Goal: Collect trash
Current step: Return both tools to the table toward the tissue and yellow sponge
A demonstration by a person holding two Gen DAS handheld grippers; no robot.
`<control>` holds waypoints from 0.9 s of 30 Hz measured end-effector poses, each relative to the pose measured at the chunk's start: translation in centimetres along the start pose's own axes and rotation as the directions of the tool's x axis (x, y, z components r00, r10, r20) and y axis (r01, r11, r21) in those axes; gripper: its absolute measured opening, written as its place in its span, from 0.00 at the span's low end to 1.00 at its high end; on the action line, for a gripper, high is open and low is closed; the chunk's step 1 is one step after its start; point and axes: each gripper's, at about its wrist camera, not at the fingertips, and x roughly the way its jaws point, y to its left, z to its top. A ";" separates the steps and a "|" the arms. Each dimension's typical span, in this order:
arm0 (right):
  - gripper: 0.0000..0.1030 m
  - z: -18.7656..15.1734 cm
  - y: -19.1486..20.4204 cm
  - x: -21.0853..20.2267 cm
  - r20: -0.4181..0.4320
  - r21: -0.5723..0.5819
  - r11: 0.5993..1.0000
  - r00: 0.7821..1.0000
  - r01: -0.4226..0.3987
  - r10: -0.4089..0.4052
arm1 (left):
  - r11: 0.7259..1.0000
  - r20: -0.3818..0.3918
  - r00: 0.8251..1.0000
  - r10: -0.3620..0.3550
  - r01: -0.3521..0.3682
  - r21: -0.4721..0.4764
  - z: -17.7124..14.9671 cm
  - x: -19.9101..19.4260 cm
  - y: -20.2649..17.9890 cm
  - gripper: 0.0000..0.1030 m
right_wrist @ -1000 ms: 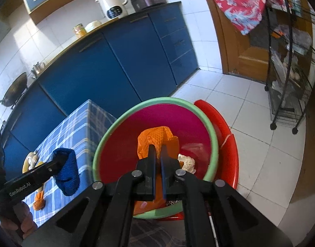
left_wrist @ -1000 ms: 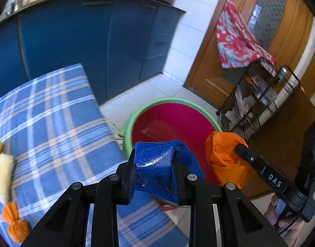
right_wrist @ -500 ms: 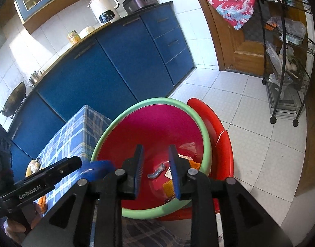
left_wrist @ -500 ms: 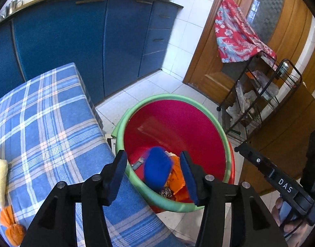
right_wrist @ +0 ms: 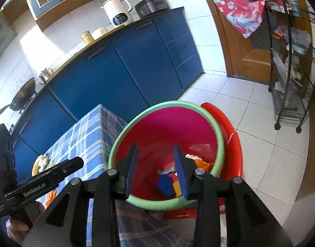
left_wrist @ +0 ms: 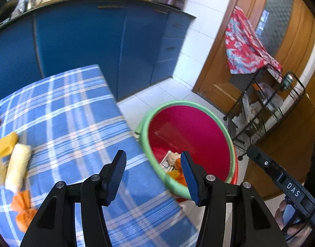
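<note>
Both your grippers, left (left_wrist: 153,175) and right (right_wrist: 156,170), have just been opening and hold nothing. Your blue wad (right_wrist: 164,185) lies in the green-rimmed basin (right_wrist: 198,109) beside what looks like orange scraps (left_wrist: 174,174); more wrappers (left_wrist: 17,168) wait on the checked tablecloth (left_wrist: 71,111).

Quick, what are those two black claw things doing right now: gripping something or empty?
Left gripper: open, jaws just widened, nothing between them.
Right gripper: open, jaws just widened, empty, above the red green-rimmed plastic basin.
</note>
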 end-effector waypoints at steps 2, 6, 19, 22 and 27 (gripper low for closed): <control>0.36 -0.2 0.9 -0.1 -0.006 -0.016 1.000 1.000 -0.014 0.014 | 1.000 0.006 1.000 0.013 -0.013 -0.020 -0.2 -0.6 1.0 0.55; 0.37 -0.7 2.8 -0.2 -0.016 -0.041 0.998 0.999 -0.038 0.038 | 0.997 0.027 0.998 0.048 -0.046 -0.056 -0.6 -2.2 3.2 0.55; 0.40 -2.4 8.9 0.6 -0.063 -0.111 0.987 0.992 -0.119 0.113 | 0.973 0.078 0.982 0.173 -0.157 -0.170 -2.2 -6.9 10.5 0.55; 0.41 -2.9 10.6 1.0 -0.078 -0.129 0.982 0.989 -0.138 0.128 | 0.961 0.081 0.976 0.204 -0.185 -0.204 -2.8 -7.7 12.5 0.55; 0.43 -3.5 12.8 1.7 -0.101 -0.152 0.975 0.984 -0.160 0.146 | 0.942 0.076 0.967 0.242 -0.216 -0.255 -3.6 -8.8 15.5 0.55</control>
